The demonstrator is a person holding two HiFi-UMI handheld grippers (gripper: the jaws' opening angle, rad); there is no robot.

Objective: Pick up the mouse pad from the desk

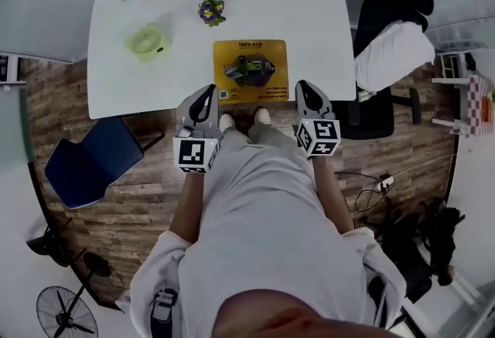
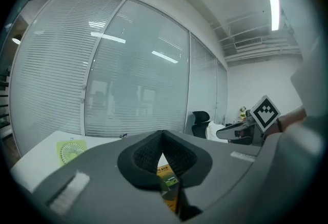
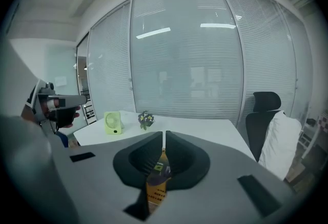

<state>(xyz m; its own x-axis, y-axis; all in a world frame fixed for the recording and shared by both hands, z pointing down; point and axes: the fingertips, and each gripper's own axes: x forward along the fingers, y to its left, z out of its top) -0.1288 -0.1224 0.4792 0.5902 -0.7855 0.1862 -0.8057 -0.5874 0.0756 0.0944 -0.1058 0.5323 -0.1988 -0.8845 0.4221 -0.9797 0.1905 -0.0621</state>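
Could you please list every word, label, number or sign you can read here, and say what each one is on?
No text here can be read.
Mouse pad: a dark heading, white lines and a small code square, all too small to read.
Marker cubes: black-and-white square patterns only, no letters.

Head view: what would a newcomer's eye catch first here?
The yellow mouse pad stands out most, lying flat at the near middle edge of the white desk. Just short of that edge, the left gripper and the right gripper point toward it from either side, neither holding anything. Farther back on the desk sit a green fan at left and a small flower pot.
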